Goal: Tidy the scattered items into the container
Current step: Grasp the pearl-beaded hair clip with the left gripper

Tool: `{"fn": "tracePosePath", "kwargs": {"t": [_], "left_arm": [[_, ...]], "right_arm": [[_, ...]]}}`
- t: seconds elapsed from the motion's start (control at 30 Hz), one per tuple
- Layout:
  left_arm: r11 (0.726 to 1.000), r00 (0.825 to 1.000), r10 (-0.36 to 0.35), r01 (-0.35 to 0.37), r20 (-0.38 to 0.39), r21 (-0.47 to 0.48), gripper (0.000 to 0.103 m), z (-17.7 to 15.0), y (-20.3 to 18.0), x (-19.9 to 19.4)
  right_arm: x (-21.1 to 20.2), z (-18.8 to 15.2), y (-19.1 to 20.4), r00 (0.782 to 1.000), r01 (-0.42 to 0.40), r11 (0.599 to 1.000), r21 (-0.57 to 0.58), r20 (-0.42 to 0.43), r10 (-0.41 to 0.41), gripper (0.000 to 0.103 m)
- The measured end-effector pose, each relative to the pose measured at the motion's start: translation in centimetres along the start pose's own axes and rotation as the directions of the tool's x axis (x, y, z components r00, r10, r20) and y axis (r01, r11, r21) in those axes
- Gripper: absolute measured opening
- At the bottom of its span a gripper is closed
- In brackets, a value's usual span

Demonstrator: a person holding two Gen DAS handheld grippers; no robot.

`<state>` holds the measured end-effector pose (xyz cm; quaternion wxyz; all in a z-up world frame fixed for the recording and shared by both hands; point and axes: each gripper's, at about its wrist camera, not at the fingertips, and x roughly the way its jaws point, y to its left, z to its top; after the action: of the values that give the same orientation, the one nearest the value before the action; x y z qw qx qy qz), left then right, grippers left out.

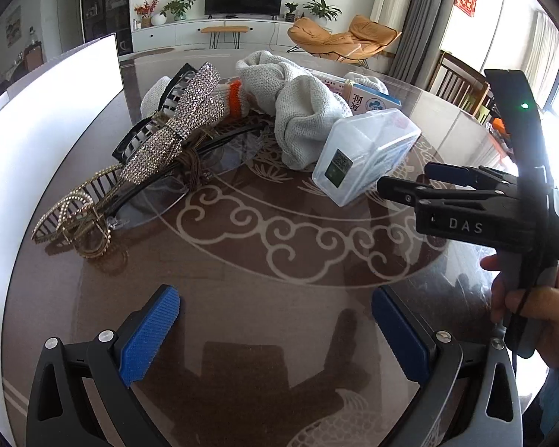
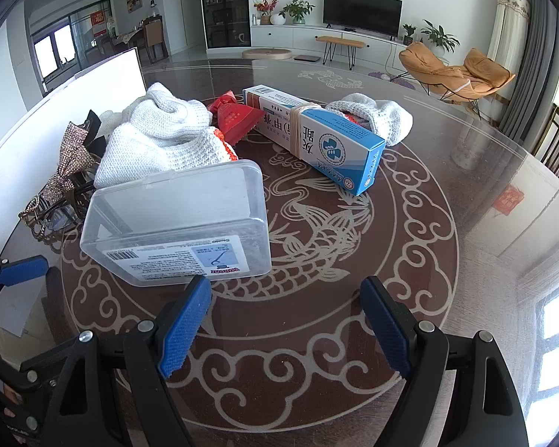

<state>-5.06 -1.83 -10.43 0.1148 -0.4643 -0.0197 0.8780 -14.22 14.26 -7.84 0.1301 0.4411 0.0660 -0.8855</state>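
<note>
While both tools hover above the glossy brown patterned surface (image 2: 410,260), nothing is held.
Left gripper (image 1: 275,329): blue-padded fingers spread wide, empty, over bare surface.
Right gripper (image 2: 285,322): fingers wide apart, empty, just short of the clear rectangular plastic box (image 2: 179,223).
Clear box: tilted, leaning on the white knitted gloves (image 2: 160,138).
Blue-and-white cardboard carton bound with rubber bands (image 2: 316,134): behind the box, propped up at its far end.
Rhinestone hair clips (image 1: 160,138): left, beside the white container wall (image 1: 48,130).
</note>
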Motion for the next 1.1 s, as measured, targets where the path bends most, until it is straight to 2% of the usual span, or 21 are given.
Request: {"fn": "tracePosePath", "kwargs": {"t": [0.1,0.17,0.27,0.3,0.43,0.5,0.6,0.63,0.67,0.7,0.73,0.8,0.83,0.9,0.97,1.0,1.1], "left_arm": [[1.000,0.999,-0.018,0.018,0.042,0.011,0.103,-1.2,1.5,-2.4],[0.998,0.993,0.031,-0.036,0.113,0.045,0.103,-1.4,2.6,-4.4],[0.985,0.973,0.125,-0.145,0.195,0.092,0.103,0.0,4.5,-5.6],[0.982,0.972,0.131,-0.154,0.192,0.106,0.103,0.9,5.2,-5.3],[0.980,0.989,0.074,-0.096,0.125,0.173,0.103,3.6,7.0,-2.1],[0.970,0.986,0.121,-0.142,0.116,0.196,0.103,4.5,7.2,-0.6],[0.965,0.987,0.136,-0.151,0.085,0.214,0.103,5.4,7.7,1.2],[0.965,0.990,0.117,-0.132,0.080,0.227,0.103,5.6,7.7,1.3],[0.969,0.995,0.069,-0.083,0.071,0.234,0.103,5.7,7.6,1.0],[0.971,0.998,-0.010,-0.005,0.059,0.238,0.103,5.7,7.4,0.6],[0.965,0.995,-0.097,0.085,0.037,0.247,0.103,5.6,7.2,0.1],[0.934,0.970,-0.242,0.237,-0.017,0.267,0.103,5.1,6.5,-1.2],[0.930,0.967,-0.253,0.247,-0.013,0.272,0.103,4.7,6.3,-2.0],[0.940,0.976,-0.213,0.195,0.035,0.279,0.103,4.3,6.2,-3.7],[0.958,0.992,-0.112,0.094,0.054,0.271,0.103,4.8,6.6,-3.9],[0.959,0.996,-0.080,0.067,0.036,0.274,0.103,4.9,6.7,-3.5],[0.947,0.997,-0.036,0.056,-0.066,0.315,0.103,4.7,6.8,-1.0]], "right_arm": [[-0.7,-0.7,-0.2,1.000,-0.011,1.000,-0.016,-0.026,0.011,0.083],[-1.6,-1.9,-0.3,0.999,0.012,1.000,0.012,-0.033,-0.011,0.082],[-3.4,-4.0,-0.2,1.000,0.022,0.999,0.041,-0.016,-0.021,0.082],[-3.9,-4.5,-0.2,1.000,0.024,0.999,0.048,-0.005,-0.024,0.082],[-5.3,-6.0,-0.1,1.000,0.004,0.997,0.078,0.023,-0.006,0.082],[-5.4,-6.2,0.0,1.000,0.005,0.996,0.088,0.024,-0.008,0.082],[-5.4,-6.4,0.3,1.000,0.010,0.997,0.076,0.026,-0.012,0.082],[-5.4,-6.4,0.2,1.000,0.012,0.997,0.082,0.023,-0.014,0.082],[-5.2,-6.3,0.0,1.000,0.013,0.996,0.091,0.021,-0.015,0.082],[-5.1,-6.3,-0.2,1.000,0.011,0.995,0.104,0.020,-0.013,0.082],[-5.2,-6.4,-0.5,1.000,0.007,0.993,0.118,0.024,-0.010,0.082],[-5.5,-6.5,-0.9,0.999,0.014,0.989,0.149,0.028,-0.019,0.082],[-5.5,-6.5,-1.1,0.999,0.014,0.986,0.165,0.031,-0.019,0.082],[-5.8,-6.6,-1.5,0.999,0.010,0.982,0.187,0.042,-0.018,0.082],[-5.9,-6.7,-1.7,0.999,0.002,0.980,0.198,0.051,-0.012,0.082],[-5.9,-6.7,-1.8,0.999,-0.003,0.979,0.203,0.053,-0.008,0.082],[-5.7,-6.6,-1.8,0.999,0.001,0.979,0.205,0.045,-0.011,0.082]]}}
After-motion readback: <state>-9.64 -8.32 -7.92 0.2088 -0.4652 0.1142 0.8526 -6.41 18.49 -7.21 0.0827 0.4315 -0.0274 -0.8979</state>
